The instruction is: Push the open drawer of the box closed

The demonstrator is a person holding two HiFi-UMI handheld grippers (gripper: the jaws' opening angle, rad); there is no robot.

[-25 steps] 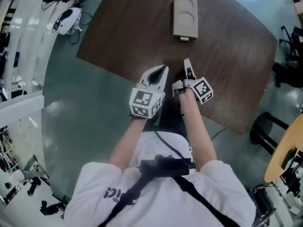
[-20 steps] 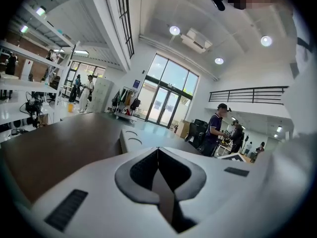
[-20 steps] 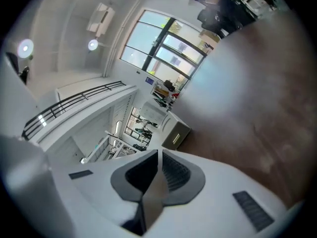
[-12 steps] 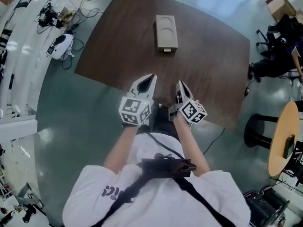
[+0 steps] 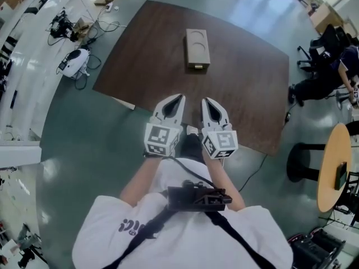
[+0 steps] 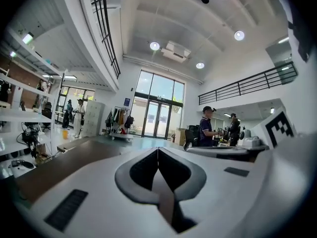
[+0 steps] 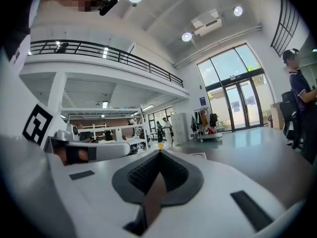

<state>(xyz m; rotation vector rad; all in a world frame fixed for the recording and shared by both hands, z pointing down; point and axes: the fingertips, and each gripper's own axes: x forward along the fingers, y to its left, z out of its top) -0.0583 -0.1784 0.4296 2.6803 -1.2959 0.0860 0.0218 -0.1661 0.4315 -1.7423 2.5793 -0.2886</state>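
Observation:
A tan box (image 5: 197,47) with two round recesses in its top lies on the dark brown table (image 5: 247,88), far from me. Its drawer (image 5: 197,66) sticks out a little at the near end. My left gripper (image 5: 180,97) and right gripper (image 5: 205,100) hover side by side over the table's near edge, well short of the box and pointing toward it. Both are shut and hold nothing. The left gripper view has its jaws (image 6: 158,149) meeting in a line, and so does the right gripper view (image 7: 159,153). Neither gripper view shows the box.
Cables and a white device (image 5: 73,61) lie on the floor left of the table. A seated person (image 5: 331,72) is at the right, near a round wooden table (image 5: 335,172) and a black stool (image 5: 305,160). Two people (image 6: 208,128) stand far off.
My right gripper has turned from lying on its side to level and has closed its jaws. Both grippers now sit side by side. The head view has shifted, so the box appears further left.

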